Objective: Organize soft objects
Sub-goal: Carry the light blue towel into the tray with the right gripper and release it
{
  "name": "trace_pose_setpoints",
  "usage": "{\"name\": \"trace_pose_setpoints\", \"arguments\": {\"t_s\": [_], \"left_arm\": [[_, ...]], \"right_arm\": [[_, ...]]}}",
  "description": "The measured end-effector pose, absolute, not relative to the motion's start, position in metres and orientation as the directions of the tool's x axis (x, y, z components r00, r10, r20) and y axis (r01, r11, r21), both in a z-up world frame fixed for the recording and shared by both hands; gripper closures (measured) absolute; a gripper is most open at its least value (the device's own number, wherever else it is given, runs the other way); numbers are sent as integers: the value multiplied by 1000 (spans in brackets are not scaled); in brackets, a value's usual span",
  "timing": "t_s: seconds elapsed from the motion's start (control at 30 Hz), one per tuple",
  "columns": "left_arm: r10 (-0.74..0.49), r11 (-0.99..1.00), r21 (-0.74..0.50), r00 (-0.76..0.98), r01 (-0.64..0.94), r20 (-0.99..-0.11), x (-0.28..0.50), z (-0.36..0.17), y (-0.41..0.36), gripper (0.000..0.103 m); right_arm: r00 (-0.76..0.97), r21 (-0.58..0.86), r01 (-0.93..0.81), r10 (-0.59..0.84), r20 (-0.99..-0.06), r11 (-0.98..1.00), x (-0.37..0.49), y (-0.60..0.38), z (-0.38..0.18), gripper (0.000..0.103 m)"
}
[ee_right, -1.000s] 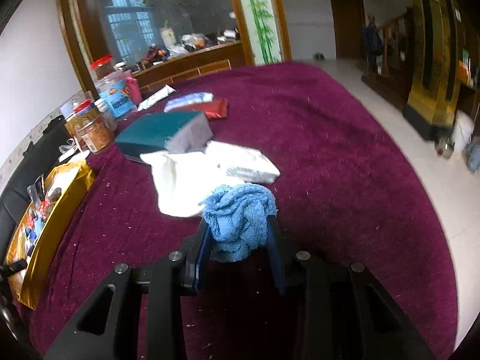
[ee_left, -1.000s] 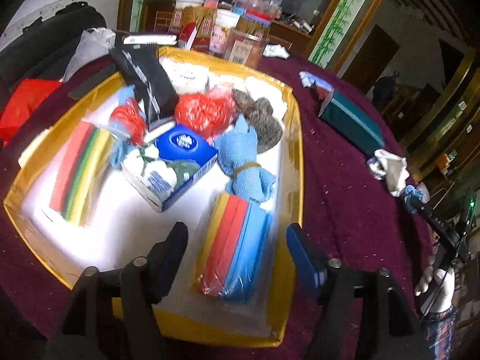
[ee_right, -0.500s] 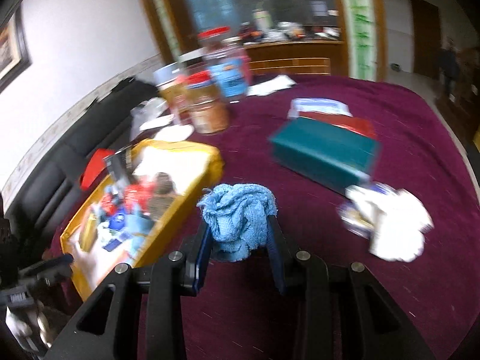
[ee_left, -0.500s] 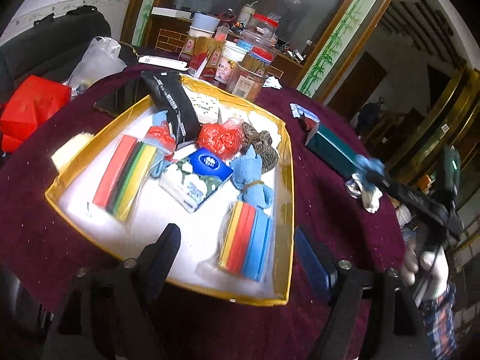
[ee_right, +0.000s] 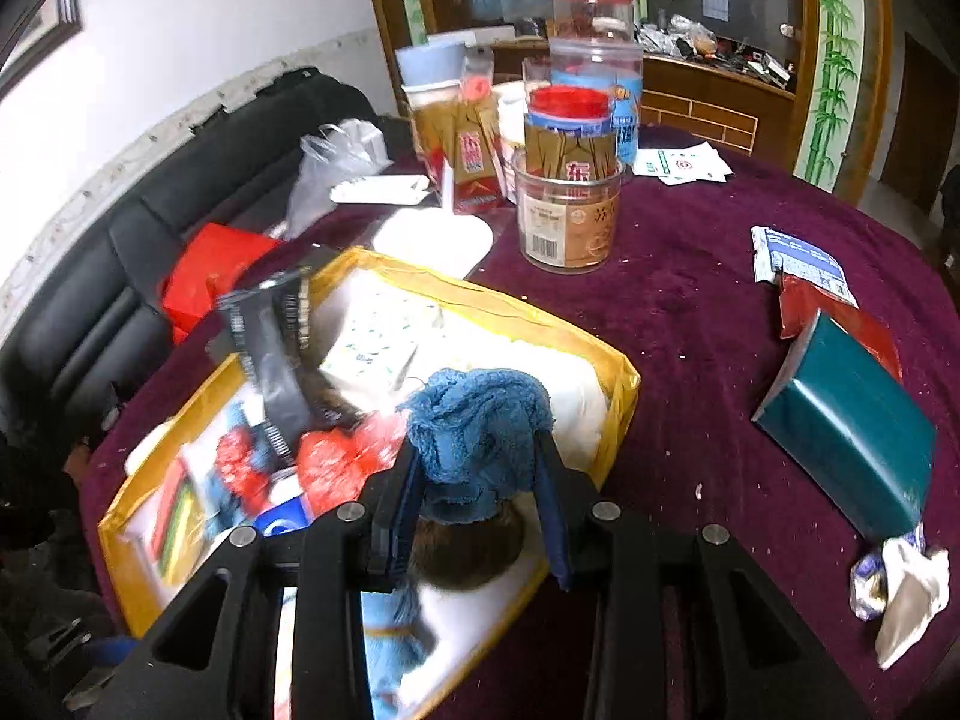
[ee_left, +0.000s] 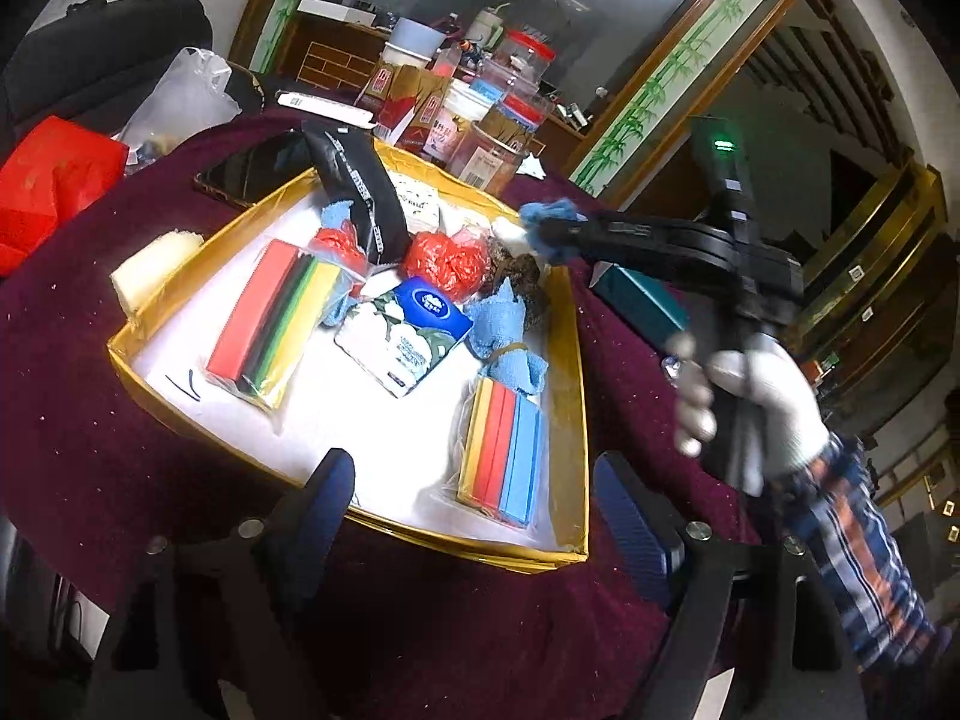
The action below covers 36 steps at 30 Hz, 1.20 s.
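Observation:
My right gripper (ee_right: 477,474) is shut on a crumpled blue cloth (ee_right: 477,420) and holds it over the far right part of the gold-rimmed tray (ee_right: 624,396). In the left wrist view the right gripper (ee_left: 549,228) and the blue cloth (ee_left: 555,213) hang above the tray's (ee_left: 570,360) far right corner. The tray holds sponge packs (ee_left: 504,456), a tissue pack (ee_left: 408,330), red mesh bundles (ee_left: 444,258), a tied blue cloth (ee_left: 507,336) and a black pouch (ee_left: 360,198). My left gripper (ee_left: 474,498) is open and empty, just before the tray's near edge.
A teal box (ee_right: 846,414) and a white crumpled cloth (ee_right: 906,594) lie on the maroon tablecloth right of the tray. Jars and cartons (ee_right: 570,204) stand behind it. A yellow sponge (ee_left: 153,267) and a phone (ee_left: 252,171) lie left of the tray.
My right gripper has carried the blue cloth leftward from the open tablecloth to over the tray. My left gripper has drawn back and up from the tray.

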<state>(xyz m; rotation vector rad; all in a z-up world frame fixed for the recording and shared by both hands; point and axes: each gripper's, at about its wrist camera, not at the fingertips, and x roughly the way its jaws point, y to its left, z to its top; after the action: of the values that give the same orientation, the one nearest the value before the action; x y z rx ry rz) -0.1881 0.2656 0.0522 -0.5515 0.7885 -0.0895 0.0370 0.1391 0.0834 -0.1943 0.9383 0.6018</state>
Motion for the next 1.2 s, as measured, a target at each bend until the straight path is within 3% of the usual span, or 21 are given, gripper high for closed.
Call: {"name": "trace_pose_setpoints", "arguments": {"t_s": [0.37, 0.5, 0.8, 1.2], "left_arm": [[-310, 850, -519, 718, -83, -623, -192, 51, 277, 14], [-312, 850, -520, 721, -78, -619, -193, 51, 276, 13], [-308, 846, -525, 717, -94, -625, -196, 53, 273, 10], [-331, 873, -487, 693, -34, -641, -195, 65, 223, 6]], "right_arm": [[463, 5, -507, 277, -842, 862, 57, 150, 66, 68], [455, 41, -498, 301, -838, 866, 60, 144, 69, 43], [501, 147, -454, 388, -773, 879, 36, 91, 100, 31], [578, 183, -348, 364, -730, 920, -10, -35, 101, 30]]}}
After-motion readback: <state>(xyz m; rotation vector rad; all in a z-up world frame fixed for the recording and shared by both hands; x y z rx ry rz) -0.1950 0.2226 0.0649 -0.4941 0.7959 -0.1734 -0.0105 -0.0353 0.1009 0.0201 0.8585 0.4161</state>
